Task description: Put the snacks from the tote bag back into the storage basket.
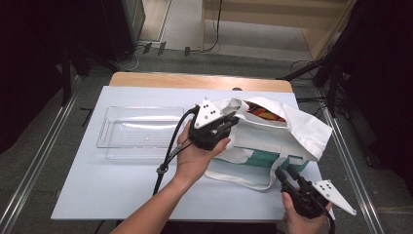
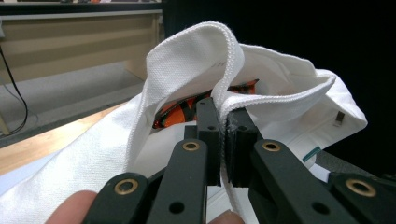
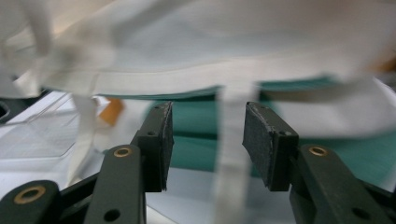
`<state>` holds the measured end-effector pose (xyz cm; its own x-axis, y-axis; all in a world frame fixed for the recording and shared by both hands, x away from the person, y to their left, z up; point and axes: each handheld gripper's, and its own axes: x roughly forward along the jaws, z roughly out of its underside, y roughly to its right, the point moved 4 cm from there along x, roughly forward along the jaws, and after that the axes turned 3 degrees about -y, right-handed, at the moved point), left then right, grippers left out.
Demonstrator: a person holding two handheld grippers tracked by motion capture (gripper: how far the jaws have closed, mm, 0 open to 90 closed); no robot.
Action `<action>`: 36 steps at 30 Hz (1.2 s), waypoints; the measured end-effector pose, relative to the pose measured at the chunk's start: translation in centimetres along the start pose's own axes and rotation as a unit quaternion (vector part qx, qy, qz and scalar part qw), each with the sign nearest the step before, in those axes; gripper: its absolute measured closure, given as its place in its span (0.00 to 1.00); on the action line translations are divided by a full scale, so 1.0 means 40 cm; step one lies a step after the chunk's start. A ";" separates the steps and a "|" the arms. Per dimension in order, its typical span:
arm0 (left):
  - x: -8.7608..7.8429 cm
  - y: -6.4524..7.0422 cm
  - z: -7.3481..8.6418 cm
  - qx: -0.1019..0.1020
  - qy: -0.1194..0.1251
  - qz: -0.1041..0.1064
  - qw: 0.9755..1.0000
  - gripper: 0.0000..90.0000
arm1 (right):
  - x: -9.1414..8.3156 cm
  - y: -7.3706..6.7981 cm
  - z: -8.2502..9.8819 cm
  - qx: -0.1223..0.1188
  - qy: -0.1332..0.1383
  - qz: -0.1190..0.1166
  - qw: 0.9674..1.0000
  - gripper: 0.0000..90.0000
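Note:
A white canvas tote bag (image 1: 302, 129) with a teal lower panel (image 1: 263, 158) lies on the table, its mouth open on something orange and black (image 1: 265, 115) inside. My left gripper (image 1: 229, 122) is shut on the bag's left rim (image 2: 224, 109) and holds it up. The orange and black item (image 2: 175, 112) peeks out behind that rim. My right gripper (image 1: 285, 174) is open at the bag's near right corner, beside a white strap (image 1: 243, 181). Between its black pads (image 3: 161, 140) runs the blurred strap (image 3: 231, 154), with teal fabric (image 3: 201, 126) behind.
An empty clear plastic tray (image 1: 139, 131) sits on the white table sheet (image 1: 112, 190) left of the bag. The wooden table edge (image 1: 195, 80) runs along the back. Cables lie on the grey floor (image 1: 195, 58) beyond, and metal rails flank the table.

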<state>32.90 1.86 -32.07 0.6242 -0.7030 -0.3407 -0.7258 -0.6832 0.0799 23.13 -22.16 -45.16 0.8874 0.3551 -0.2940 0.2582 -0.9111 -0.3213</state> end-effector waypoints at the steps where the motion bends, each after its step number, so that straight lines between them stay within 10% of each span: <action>1: 0.002 0.001 0.002 -0.004 -0.001 0.003 1.000 0.97 | 0.026 -0.019 -0.004 -0.011 0.000 0.003 1.000 0.54; 5: 0.002 0.001 0.008 -0.005 -0.003 0.004 1.000 0.97 | 0.078 -0.037 0.008 0.007 -0.038 -0.009 0.999 0.49; 10: 0.005 -0.007 0.020 -0.011 -0.005 0.004 1.000 0.97 | 0.049 0.004 0.006 0.011 -0.003 0.093 0.996 0.42; 14: 0.014 -0.001 0.028 -0.013 -0.008 0.009 1.000 0.97 | 0.080 0.020 0.007 0.019 -0.034 0.057 0.998 0.43; 23: 0.012 -0.021 0.011 -0.019 -0.005 -0.001 1.000 0.97 | 0.094 0.023 0.010 -0.030 -0.056 0.073 0.995 0.92; 36: 0.051 -0.104 -0.076 -0.046 -0.009 -0.036 0.998 0.98 | 0.016 0.076 0.071 -0.065 -0.124 0.042 0.989 0.96</action>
<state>38.07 2.67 -30.26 0.6680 -0.6481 -0.3659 -0.6490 -0.7478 0.1397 23.38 -24.12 -48.89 0.7911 0.3023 -0.5318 0.2478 -0.9532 -0.1731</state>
